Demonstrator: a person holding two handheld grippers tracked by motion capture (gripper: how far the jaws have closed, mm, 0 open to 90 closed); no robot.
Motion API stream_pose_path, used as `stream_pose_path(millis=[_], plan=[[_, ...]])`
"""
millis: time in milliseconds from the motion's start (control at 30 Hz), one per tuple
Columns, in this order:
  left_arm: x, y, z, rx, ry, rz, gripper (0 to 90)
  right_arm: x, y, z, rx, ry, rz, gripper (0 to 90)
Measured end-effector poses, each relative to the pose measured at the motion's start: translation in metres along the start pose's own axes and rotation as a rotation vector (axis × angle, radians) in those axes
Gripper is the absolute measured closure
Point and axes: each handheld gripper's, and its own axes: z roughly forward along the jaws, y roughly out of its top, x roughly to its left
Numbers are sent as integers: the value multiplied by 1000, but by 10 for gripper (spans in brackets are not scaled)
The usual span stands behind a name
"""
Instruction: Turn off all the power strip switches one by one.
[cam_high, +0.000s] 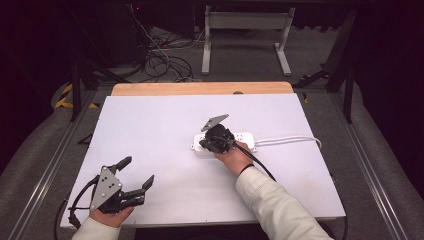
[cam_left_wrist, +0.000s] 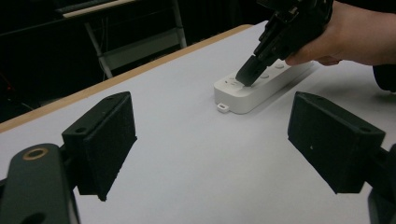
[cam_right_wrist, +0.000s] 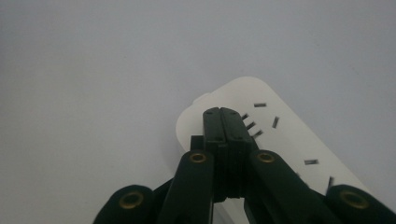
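While the right gripper (cam_high: 212, 143), jaws pressed together, pokes its tip onto the left end of the power strip (cam_high: 245, 140) lying right of the table's (cam_high: 150, 120) middle, the left gripper (cam_high: 136, 174) rests spread near the front-left corner; strip looks rigid, light, slick plastic, likely to skid; best pinched across its long sides.

Lab — floor cables (cam_high: 160, 60), test table (cam_high: 150, 115)

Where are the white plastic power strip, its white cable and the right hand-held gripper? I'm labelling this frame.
White plastic power strip (cam_left_wrist: 243, 95): left gripper view, its near side wall.
White cable (cam_high: 290, 140): high view, mid-run on the table.
Right hand-held gripper (cam_left_wrist: 246, 74): left gripper view, its closed tips.
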Motion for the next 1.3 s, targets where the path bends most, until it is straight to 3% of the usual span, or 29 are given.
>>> stream_pose_path(millis=[633, 1100, 1167, 1200, 1300], plan=[[-1, 0, 0, 2, -1, 4, 157, 4, -1, 2, 8, -26, 10, 900], [-1, 1, 0, 2, 2, 10, 157, 3, 1, 3, 22, -17, 29, 900], [-1, 0, 0, 3, 0, 5, 157, 4, 3, -1, 7, -30, 19, 900], [-1, 0, 0, 3, 0, 5, 157, 4, 3, -6, -38, 3, 30, 900], [0, 0, 1, 3, 1, 0, 157, 9, 8, -18, -109, -12, 18, 900]])
